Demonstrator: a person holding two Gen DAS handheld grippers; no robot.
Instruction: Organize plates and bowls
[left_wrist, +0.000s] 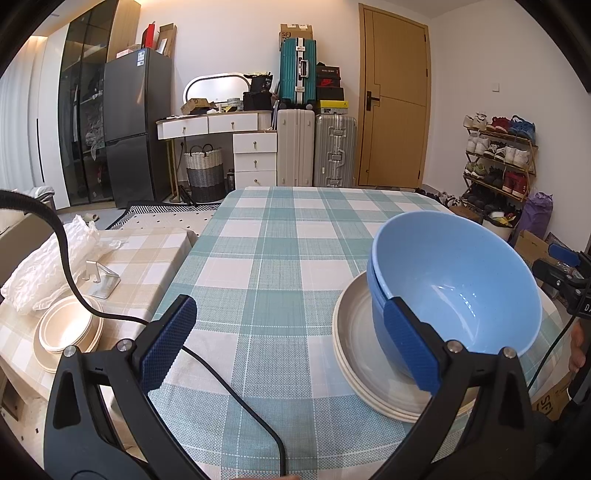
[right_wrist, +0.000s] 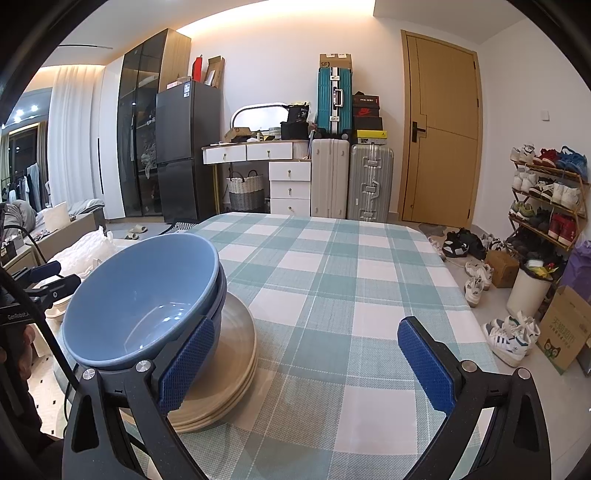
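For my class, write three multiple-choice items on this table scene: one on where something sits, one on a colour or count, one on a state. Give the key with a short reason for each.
1. Where do the blue bowls sit?
A. On the stack of cream plates
B. On the floor
C. On the shoe rack

2. How many blue bowls are nested together?
A. One
B. Two
C. Five

3. What is the state of the left tool?
A. Shut on a bowl
B. Shut on a plate
C. Open, holding nothing

Key: 1 A, the bowls rest on the plates on the checked tablecloth. 2 B, two rims show one inside the other in both views. 3 C, its fingers stand wide apart with only cloth between them; the right tool is open too.
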